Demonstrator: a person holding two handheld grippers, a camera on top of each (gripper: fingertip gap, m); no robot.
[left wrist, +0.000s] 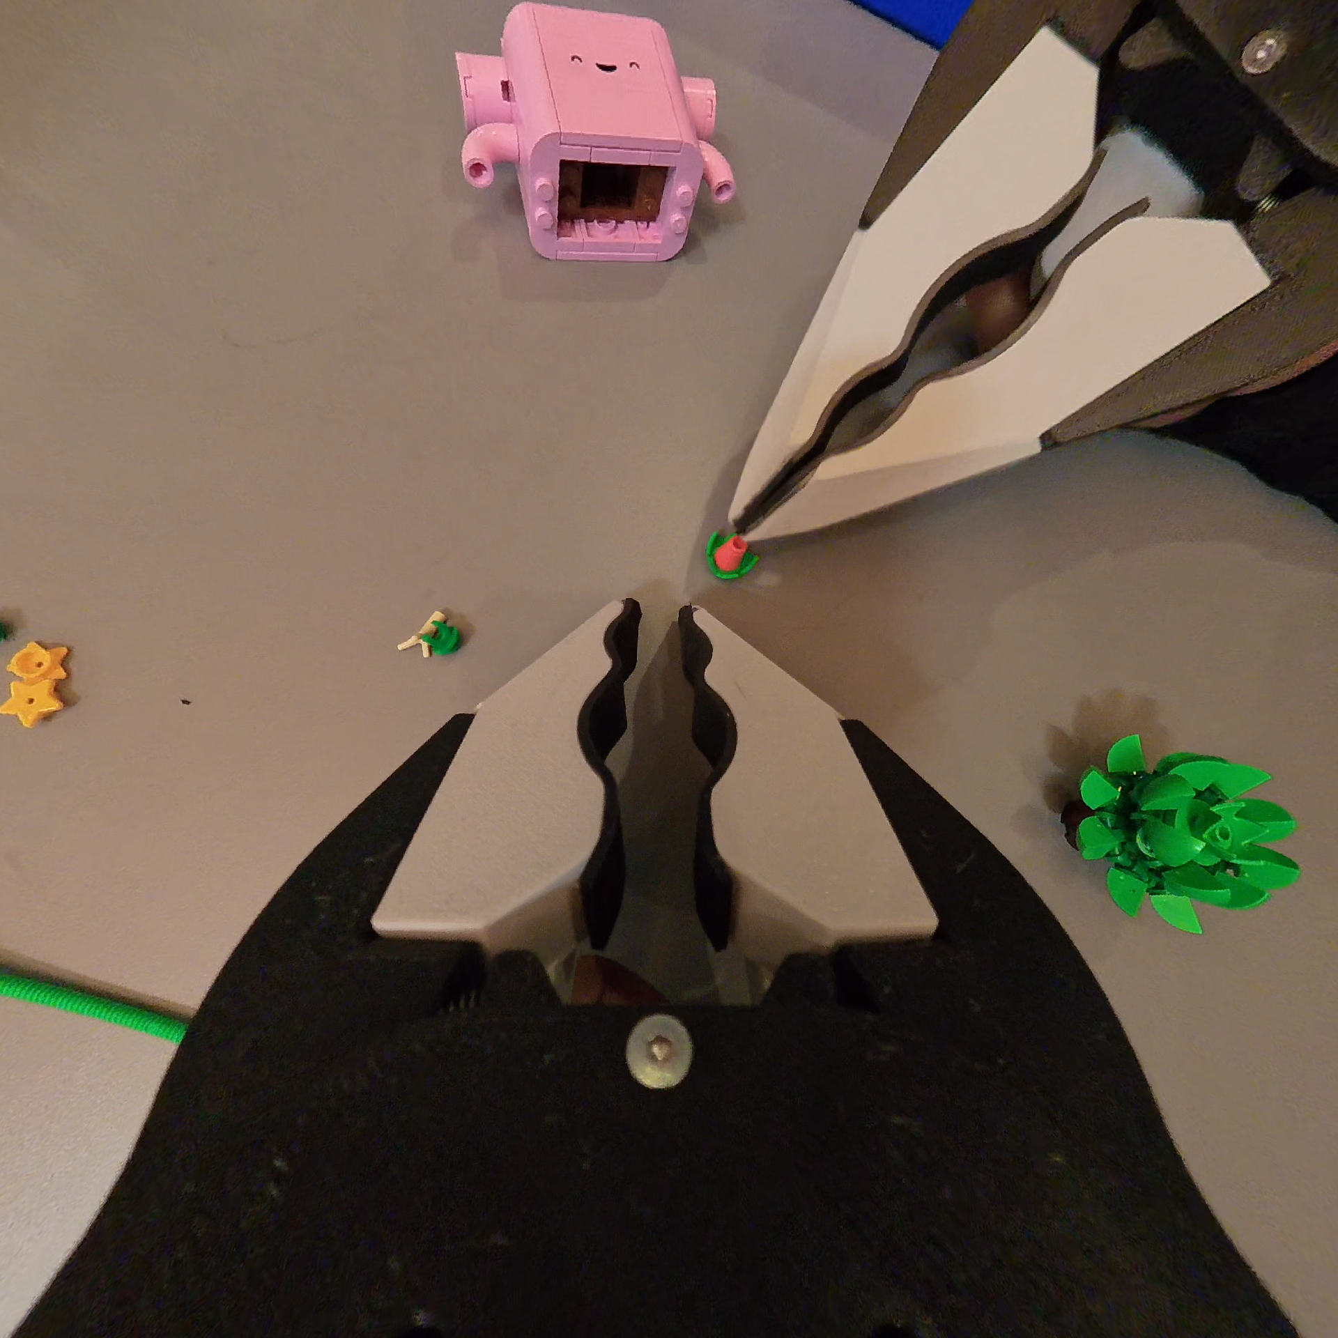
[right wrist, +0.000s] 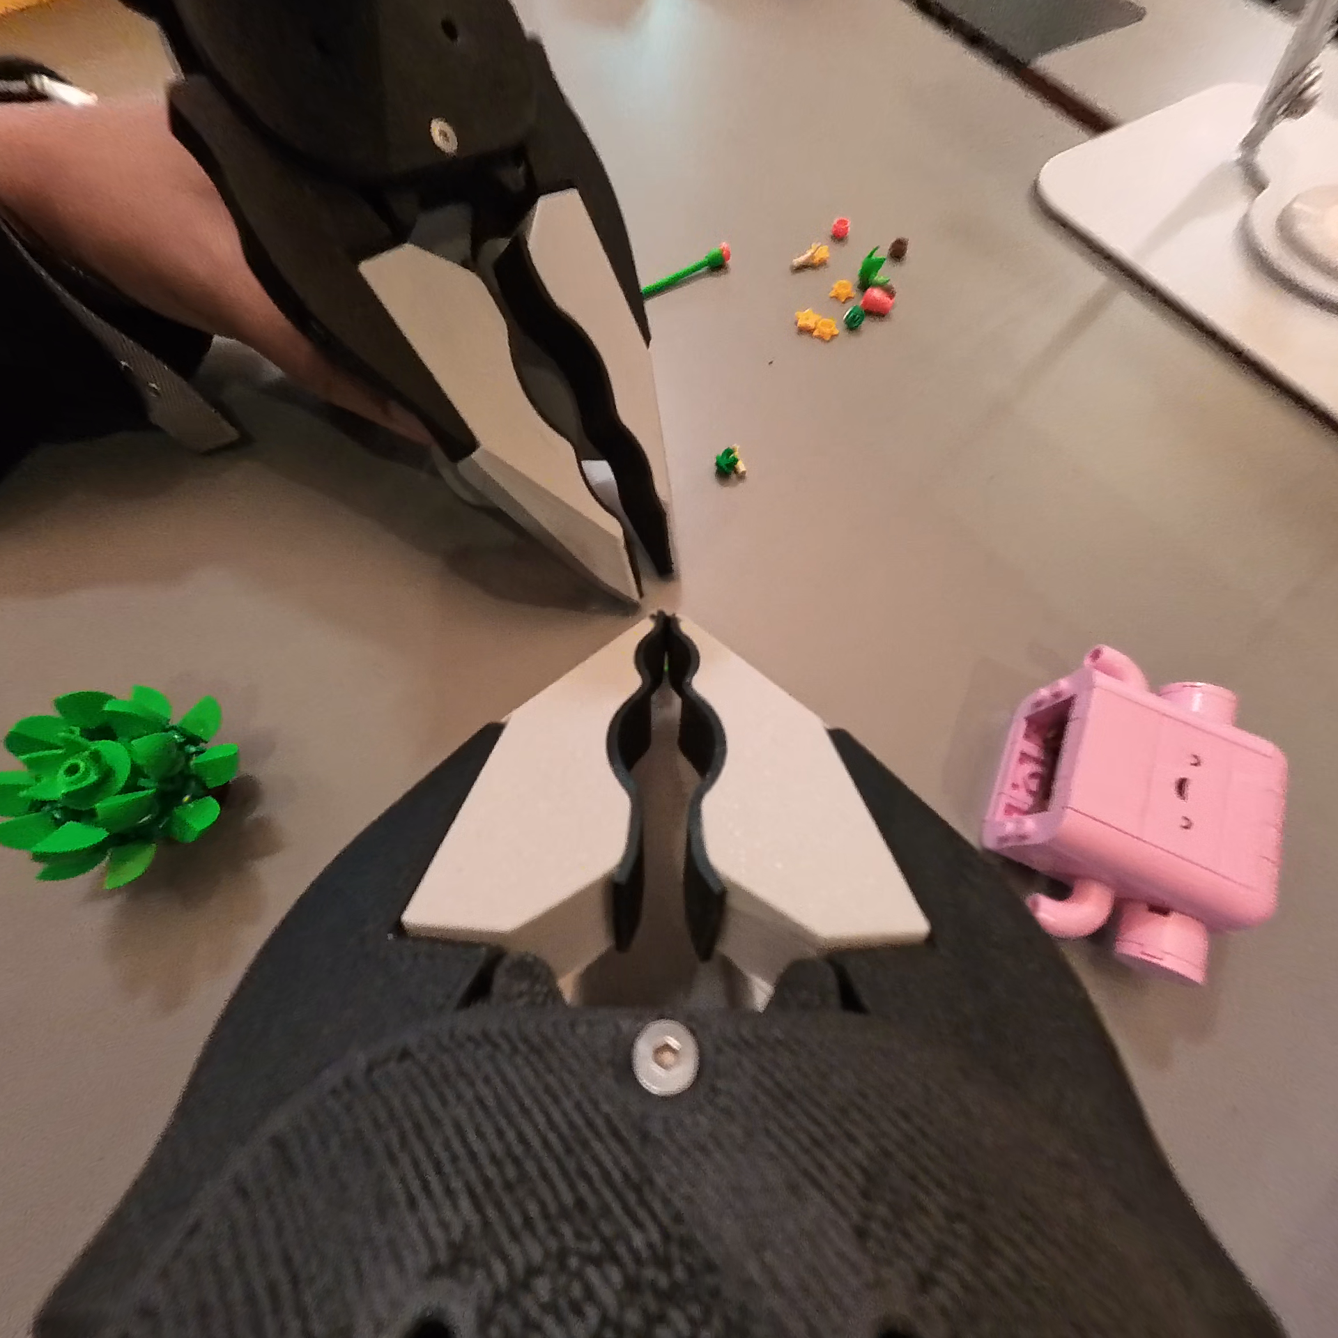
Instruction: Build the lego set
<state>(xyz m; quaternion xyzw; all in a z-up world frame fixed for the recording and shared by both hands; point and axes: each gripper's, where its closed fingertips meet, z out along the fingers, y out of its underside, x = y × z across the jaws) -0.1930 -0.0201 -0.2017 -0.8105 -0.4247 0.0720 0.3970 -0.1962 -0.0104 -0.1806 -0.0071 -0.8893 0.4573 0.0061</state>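
Your left gripper (left wrist: 659,612) sits slightly spread and empty; just beyond it your right gripper (left wrist: 740,534) pinches the small red-and-green flower bud (left wrist: 731,556) against the table (left wrist: 289,434). Lift it slowly and squarely. The pink pot (left wrist: 594,137) lies farther off on its side

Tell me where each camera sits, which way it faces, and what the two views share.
Left wrist view: on the left gripper, looking along its slightly parted fingers down at the grey table; the right gripper enters from upper right, tips at a small red-and-green flower piece.
Right wrist view: on the right gripper, facing the opposite way; the left gripper and the person's hand show upper left.
Shared: pink box-shaped lego character, leafy green lego plant, yellow star pieces.
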